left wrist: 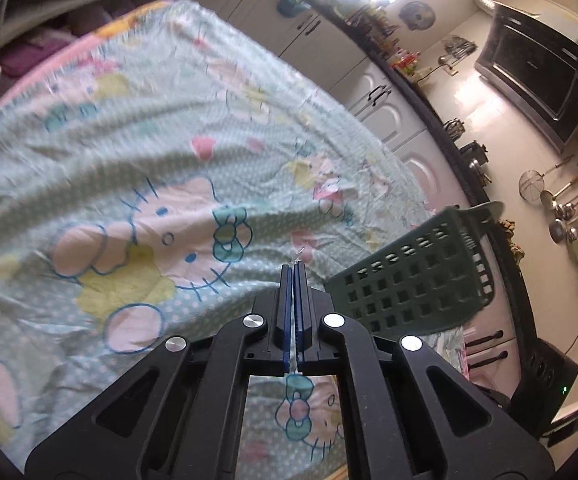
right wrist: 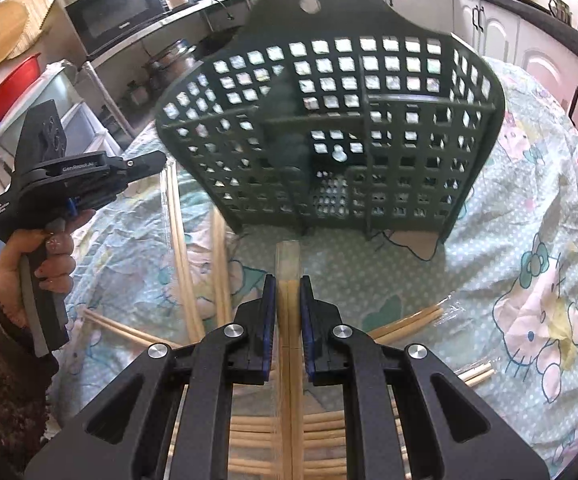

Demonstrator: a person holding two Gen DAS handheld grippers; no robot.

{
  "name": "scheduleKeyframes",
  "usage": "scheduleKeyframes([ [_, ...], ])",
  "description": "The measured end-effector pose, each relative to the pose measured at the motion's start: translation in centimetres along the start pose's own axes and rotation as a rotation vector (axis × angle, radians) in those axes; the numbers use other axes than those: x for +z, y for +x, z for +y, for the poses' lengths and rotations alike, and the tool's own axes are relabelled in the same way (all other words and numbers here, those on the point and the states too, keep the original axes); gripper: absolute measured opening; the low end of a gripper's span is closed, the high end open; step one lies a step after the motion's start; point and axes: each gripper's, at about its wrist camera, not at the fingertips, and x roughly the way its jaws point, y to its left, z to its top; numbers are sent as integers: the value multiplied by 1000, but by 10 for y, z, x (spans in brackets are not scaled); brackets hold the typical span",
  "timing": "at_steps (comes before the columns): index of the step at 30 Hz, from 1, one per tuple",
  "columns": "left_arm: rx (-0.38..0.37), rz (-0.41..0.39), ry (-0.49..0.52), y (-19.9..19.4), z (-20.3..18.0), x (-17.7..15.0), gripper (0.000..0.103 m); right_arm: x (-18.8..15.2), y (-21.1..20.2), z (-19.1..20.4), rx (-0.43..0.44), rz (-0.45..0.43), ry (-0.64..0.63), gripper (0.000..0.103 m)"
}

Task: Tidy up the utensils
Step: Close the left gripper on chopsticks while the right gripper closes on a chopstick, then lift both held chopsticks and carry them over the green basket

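- The right tongs (right wrist: pixel 287 280) are pinched narrow on a wrapped pair of chopsticks (right wrist: pixel 287 264), which point towards the green basket (right wrist: pixel 369 128).
- The left tongs (left wrist: pixel 293 270) have their blue pads pressed together; only a wisp of clear wrapper (left wrist: pixel 298 257) shows at the tips.
- In the right view a hand (right wrist: pixel 45 256) holds the left tongs, whose top reads "GenRobot.AI".
- More chopsticks (right wrist: pixel 181 248) lie loose on the cartoon-cat tablecloth (right wrist: pixel 529 280), beside and below the basket.
- The microwave's (right wrist: pixel 117 16) label is too small to read.
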Motion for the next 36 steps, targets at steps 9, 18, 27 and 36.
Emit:
scheduleKeyframes([
  [9, -29, -100, 100, -59, -30, 0, 0, 3, -28, 17, 28, -49, -60, 11],
  [18, -79, -146, 185, -94, -72, -8, 0, 5, -58, 34, 46, -117, -111, 11],
  [27, -159, -154, 278, -112, -121, -18, 0, 5, -99, 33, 43, -225, -140, 10],
  [36, -237, -196, 335, -127, -166, -15, 0, 15, -141, 20, 41, -372, -100, 9],
])
